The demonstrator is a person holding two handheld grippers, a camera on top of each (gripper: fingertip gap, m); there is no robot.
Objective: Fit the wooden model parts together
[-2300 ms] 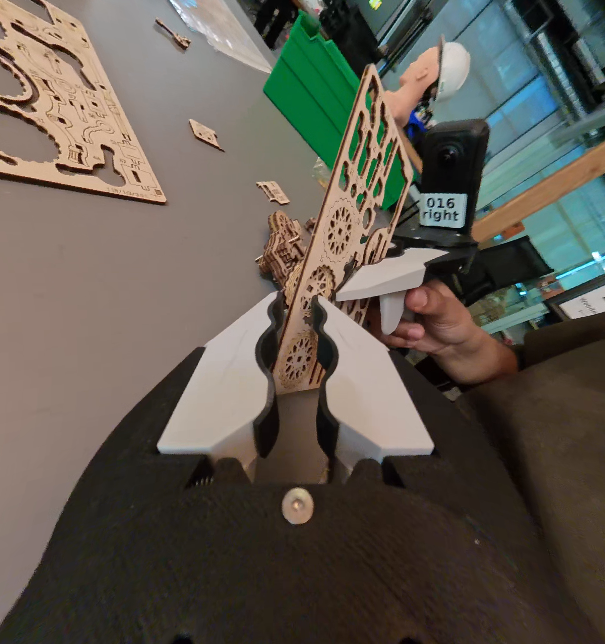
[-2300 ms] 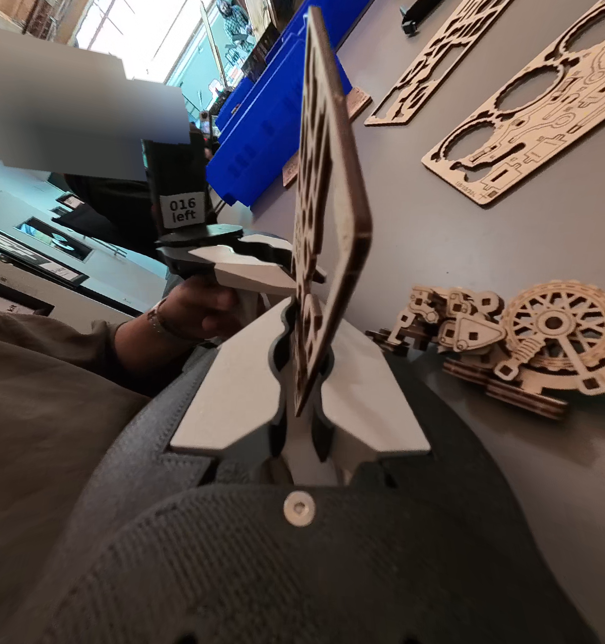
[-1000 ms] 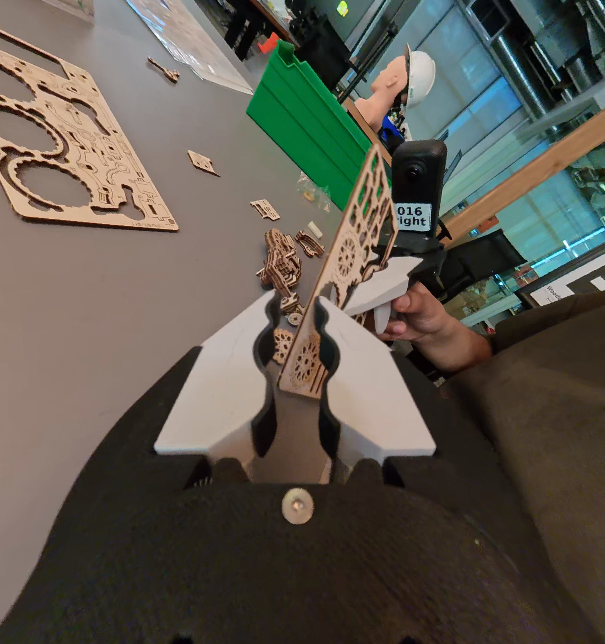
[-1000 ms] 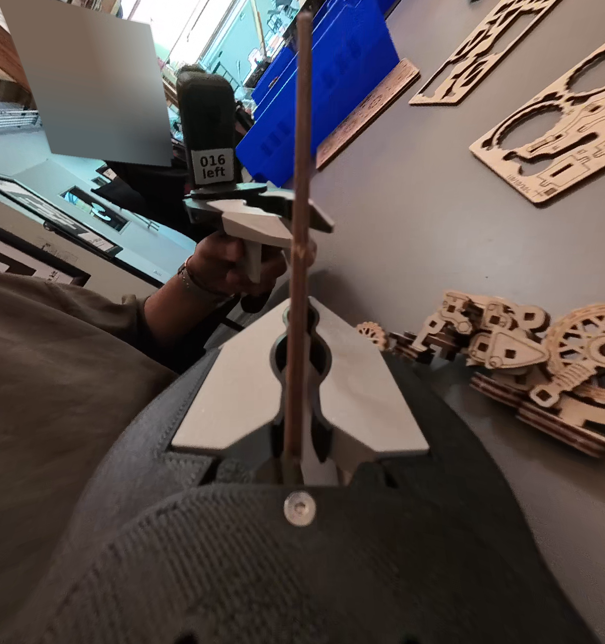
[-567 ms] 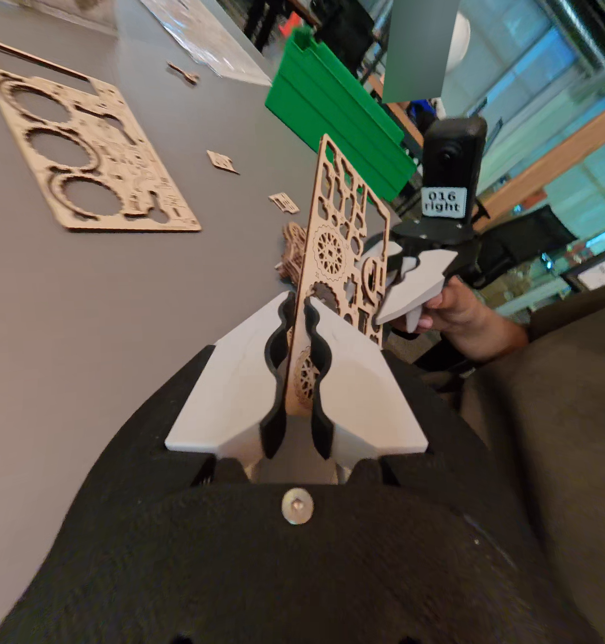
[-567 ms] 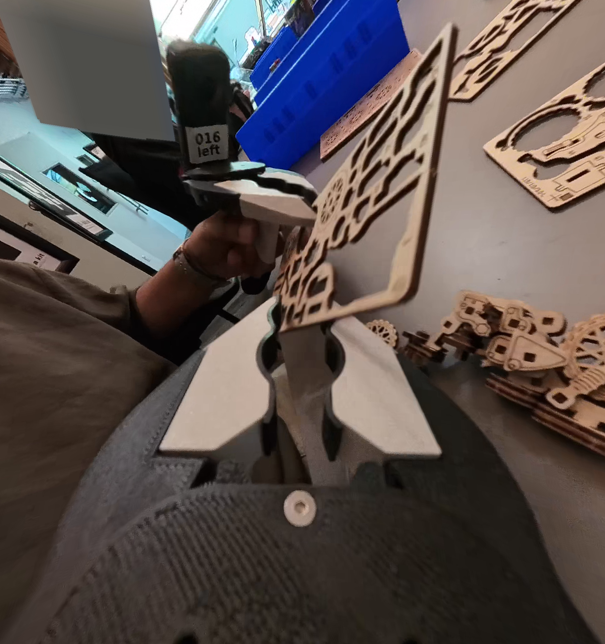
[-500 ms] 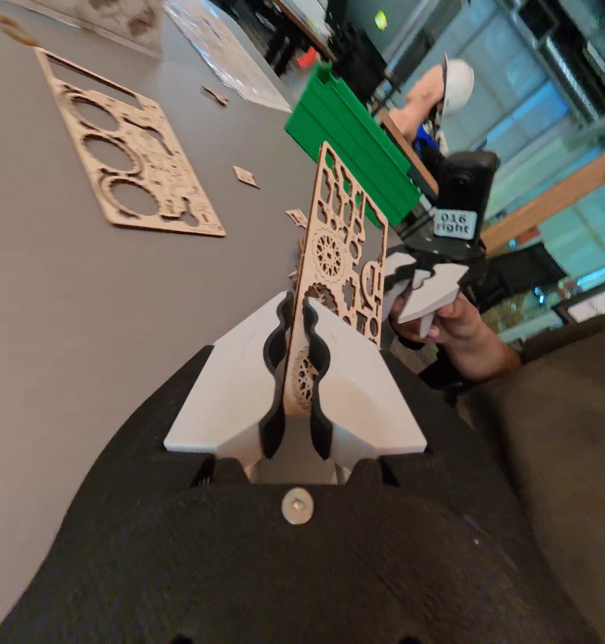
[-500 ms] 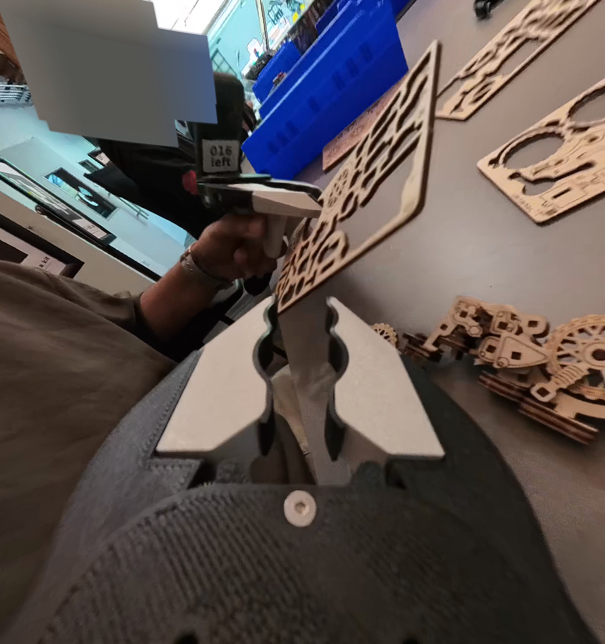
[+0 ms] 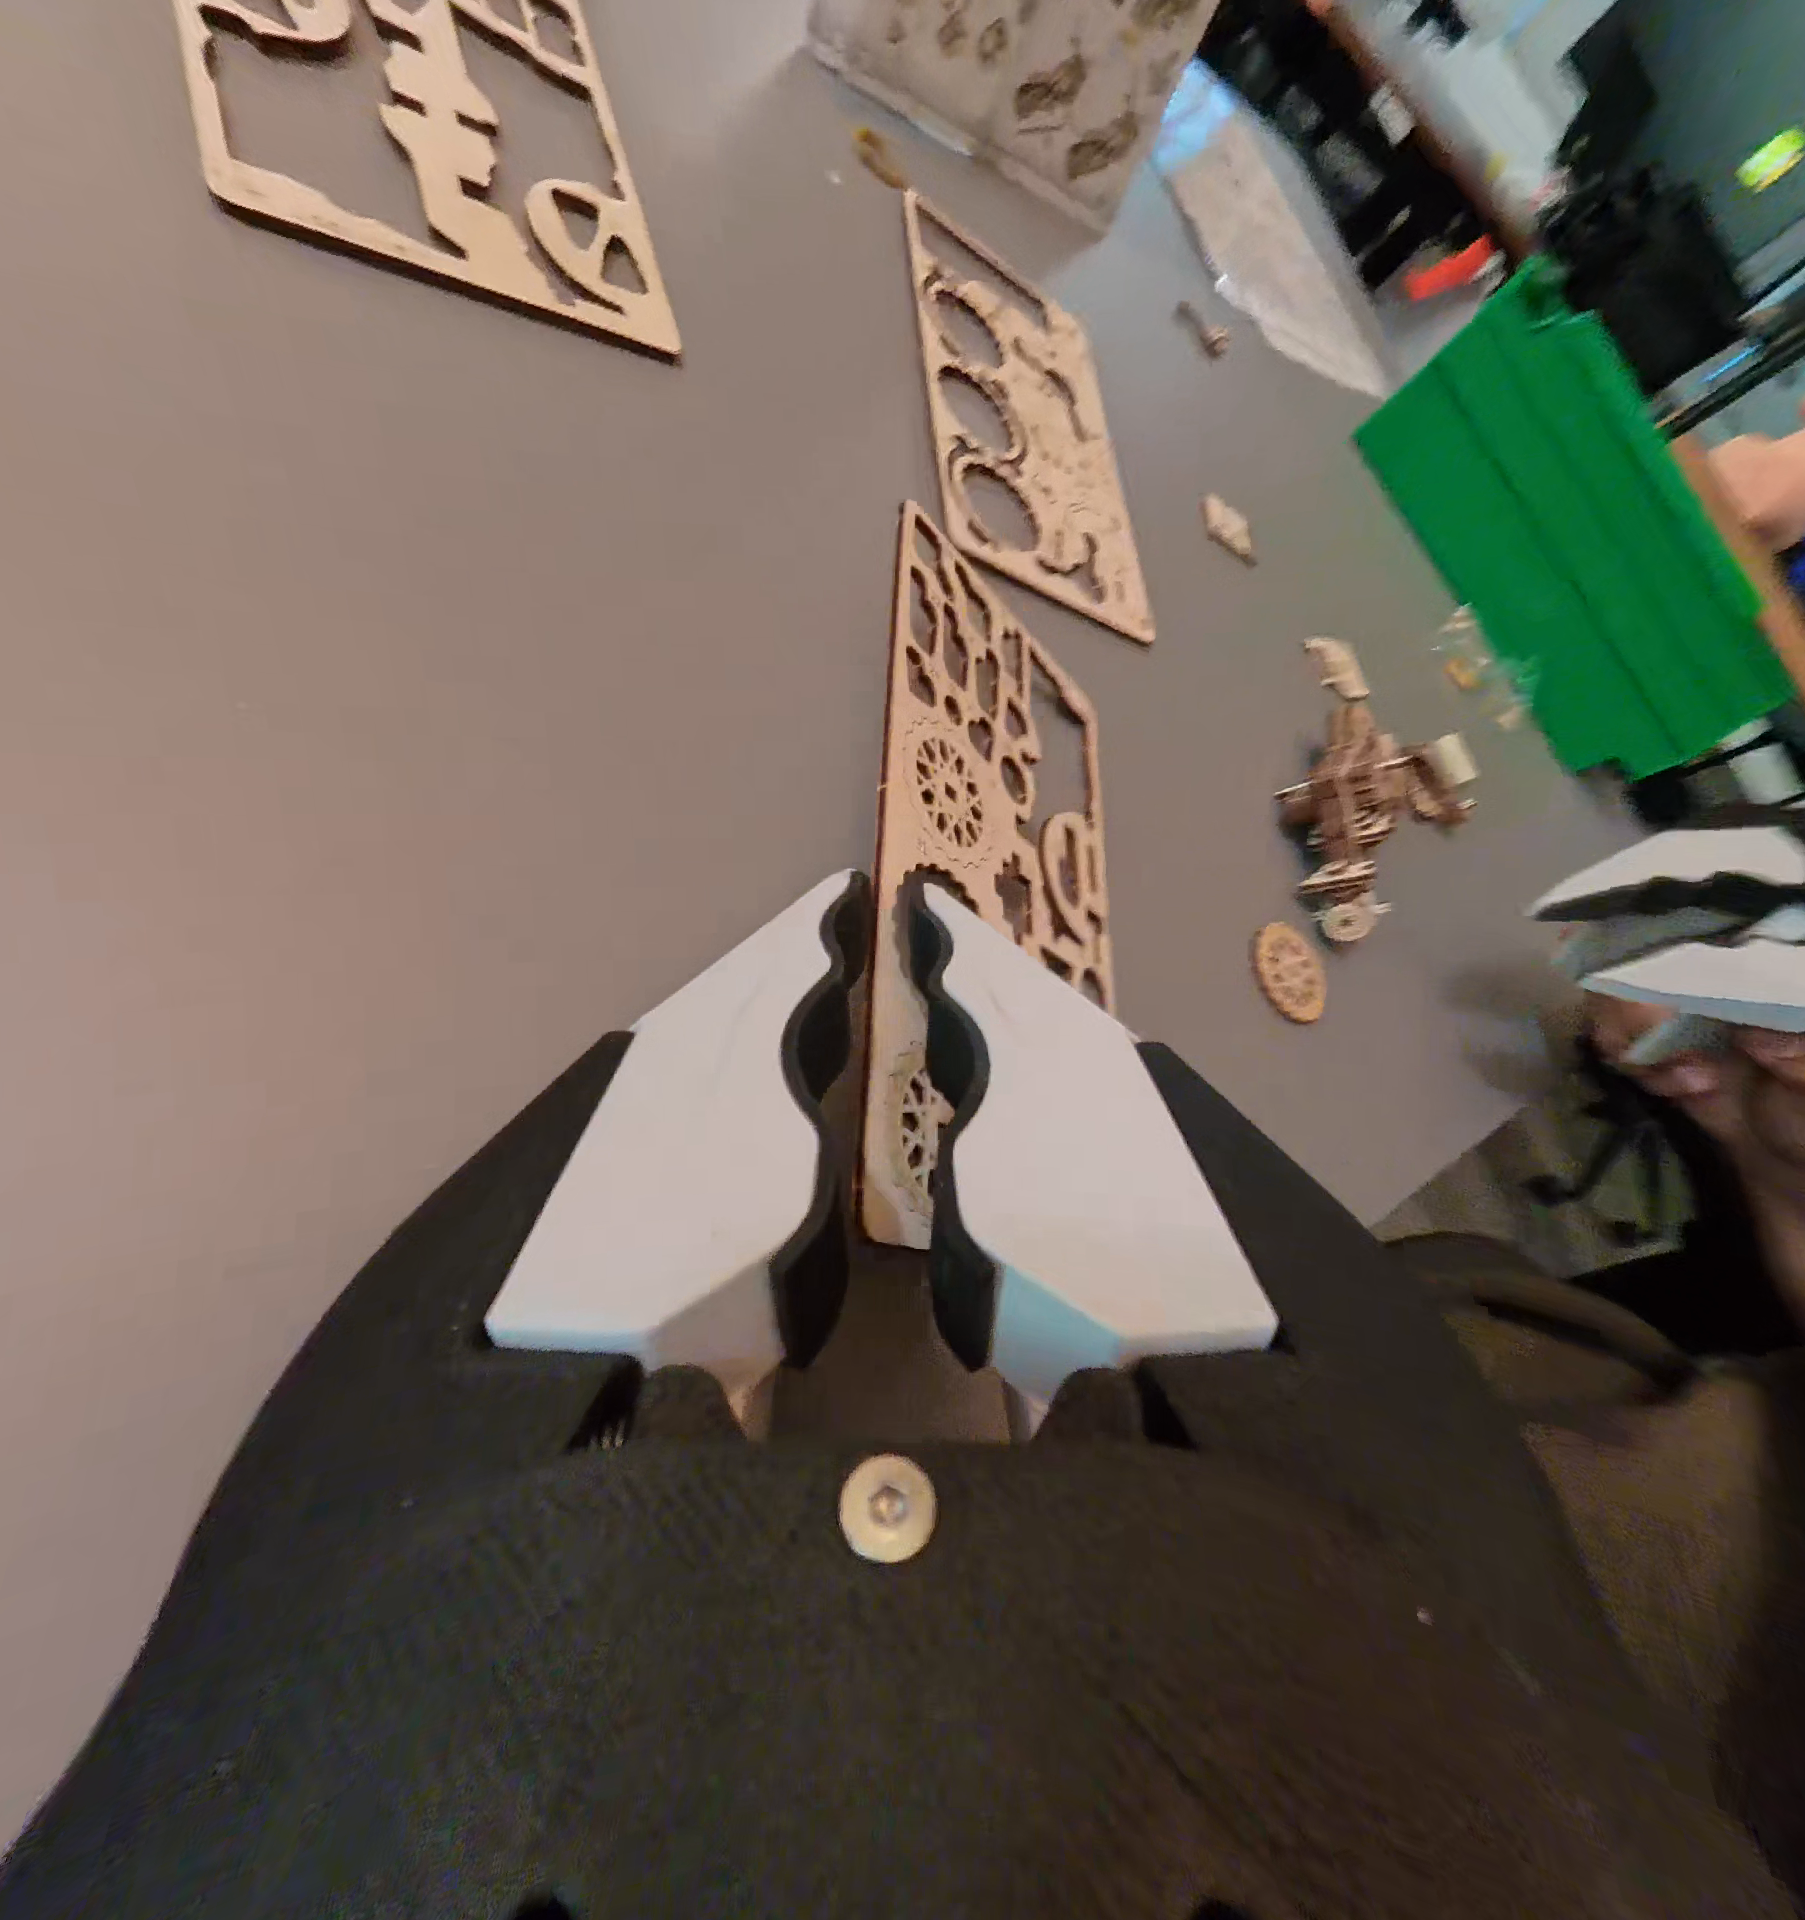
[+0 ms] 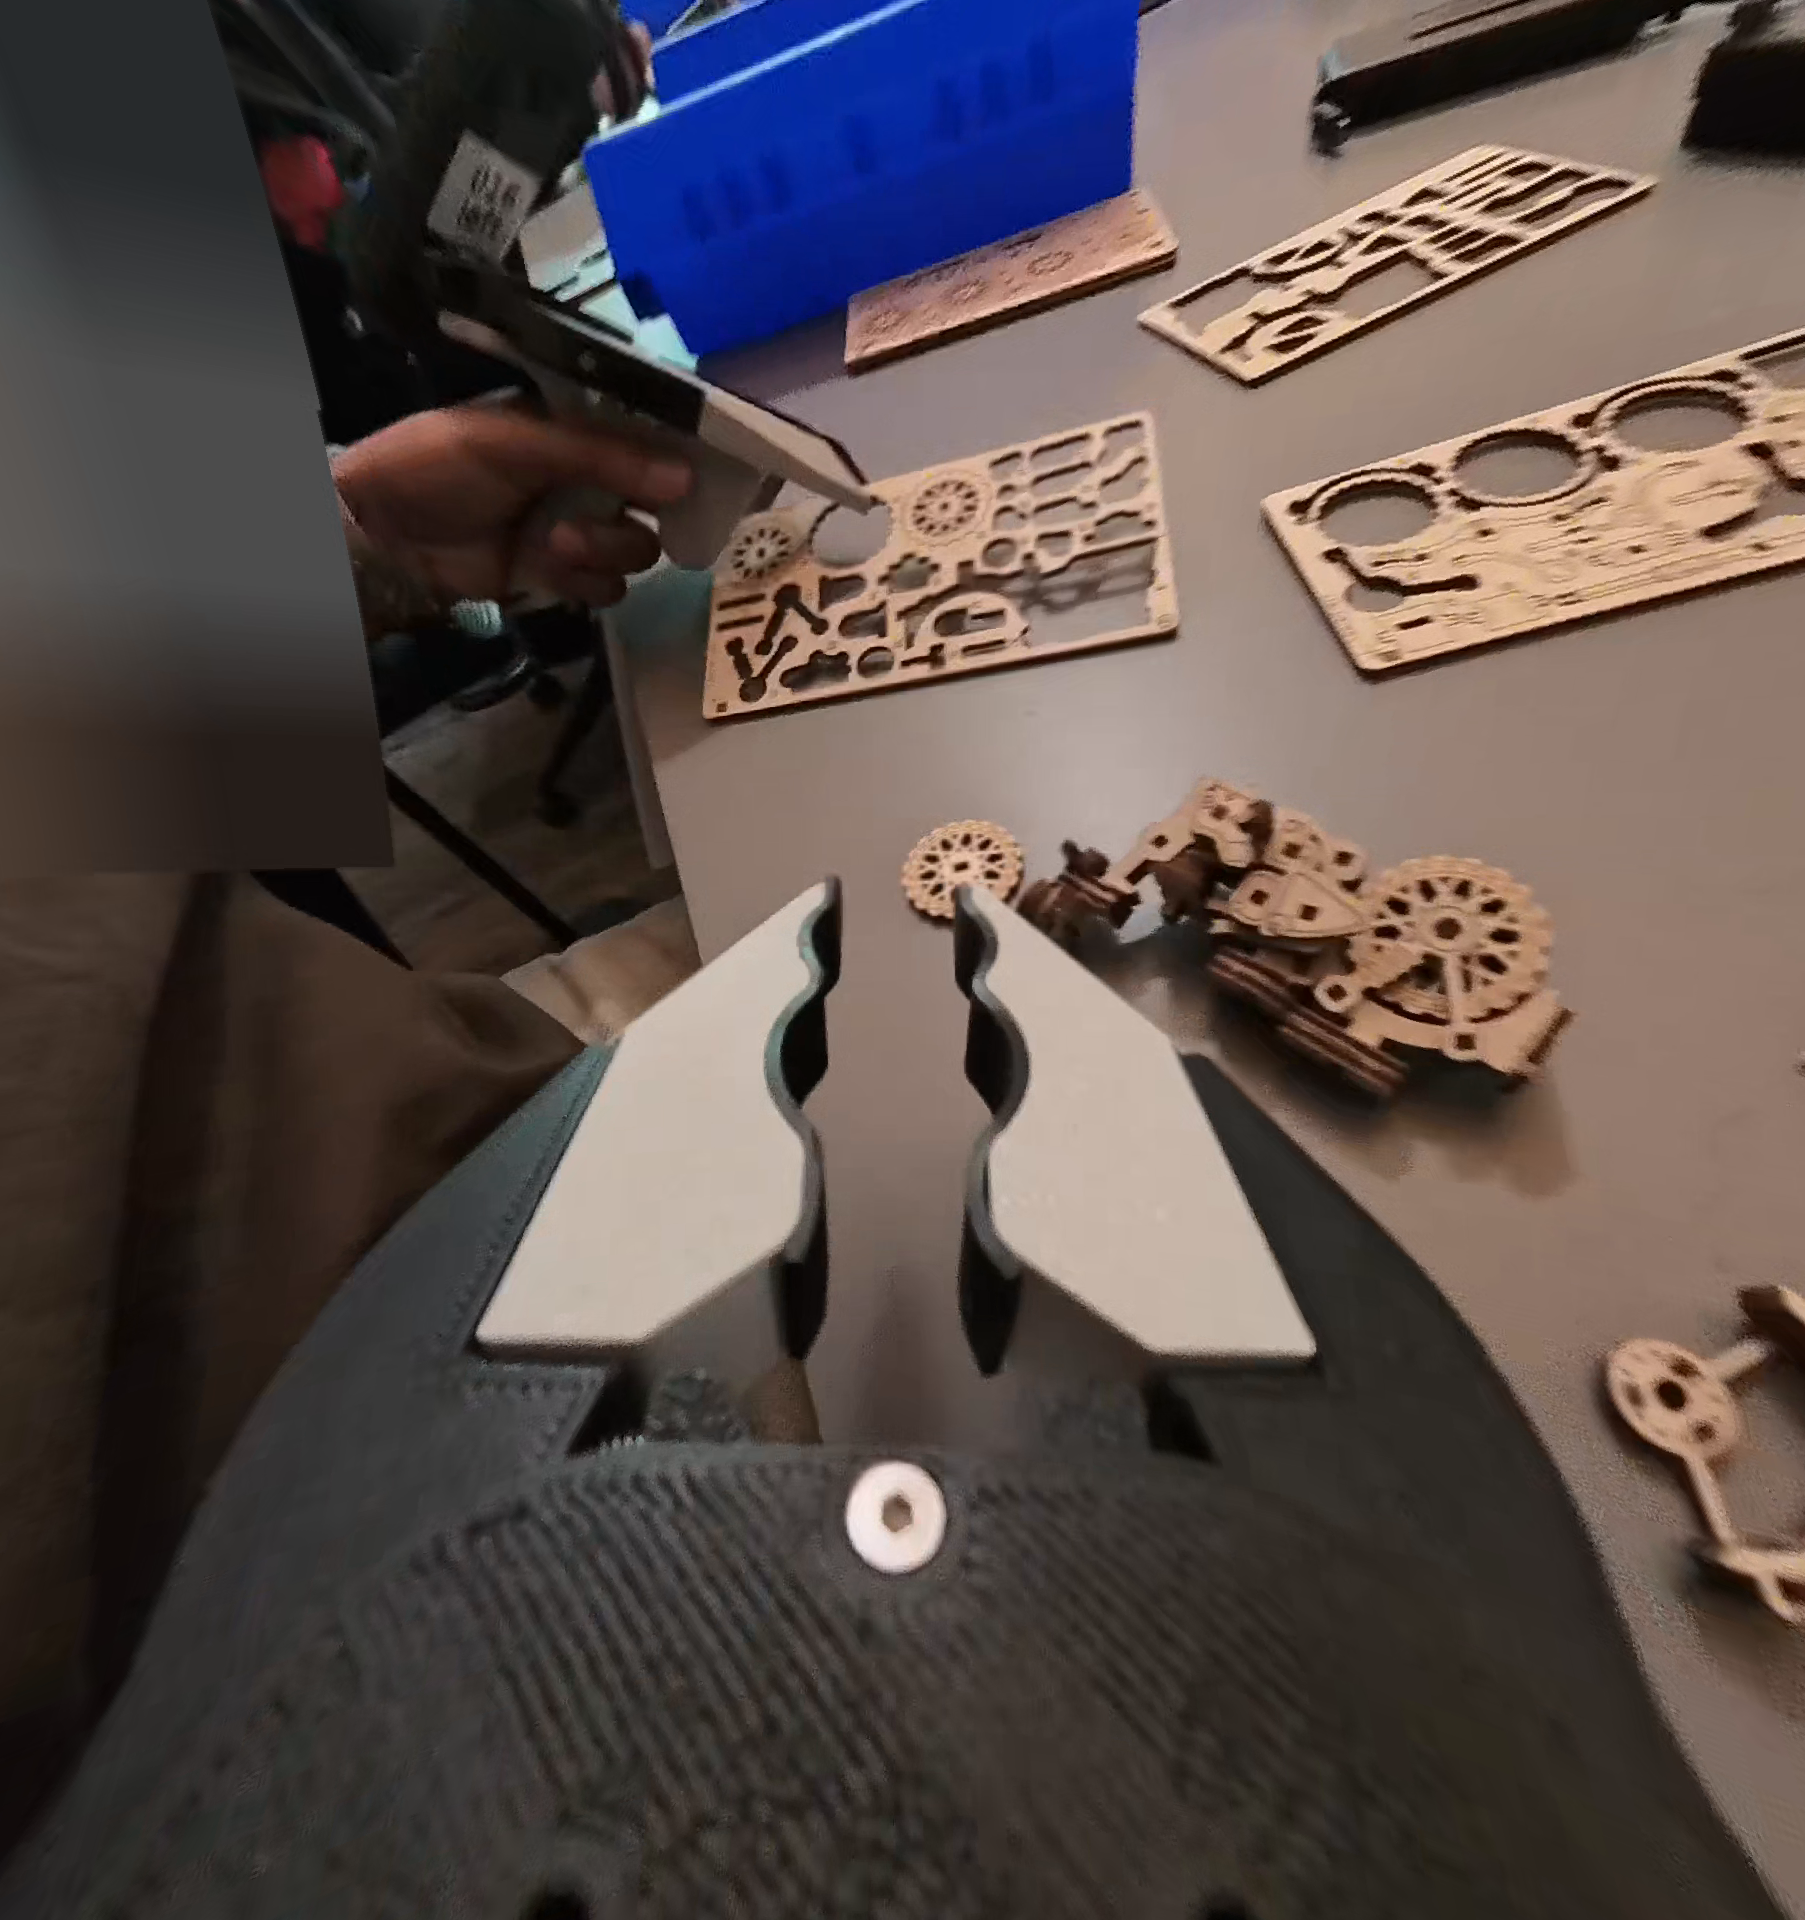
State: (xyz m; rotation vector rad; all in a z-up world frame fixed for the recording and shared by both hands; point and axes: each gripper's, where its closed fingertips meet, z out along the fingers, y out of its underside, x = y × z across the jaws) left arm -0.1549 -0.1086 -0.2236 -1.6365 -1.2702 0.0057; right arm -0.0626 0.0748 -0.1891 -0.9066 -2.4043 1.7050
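Observation:
My left gripper (image 9: 885, 894) is shut on the near end of a wooden parts sheet (image 9: 981, 769) with gear cut-outs. In the right wrist view the sheet (image 10: 981, 582) is level, on or just above the grey table, with the left gripper (image 10: 856, 488) at its left corner. My right gripper (image 10: 898, 899) is open and empty, hovering just short of a loose wooden gear (image 10: 962, 868). A partly built wooden model (image 10: 1345, 966) lies just right of the gear. The right gripper also shows blurred in the left wrist view (image 9: 1708, 935).
Other punched-out wooden sheets (image 10: 1563, 520) (image 10: 1397, 249) lie farther back on the table. A curved wooden part (image 10: 1729, 1455) lies at the right. A blue bin (image 10: 856, 177) stands at the back left, and a green bin (image 9: 1563, 540) at the right. The table edge (image 10: 659, 790) is near the sheet. Tip to tip, the grippers are about 20 cm apart.
My right gripper has let go of the sheet, opened, and moved away toward the loose gear. My left gripper has swung the sheet from upright down to the table.

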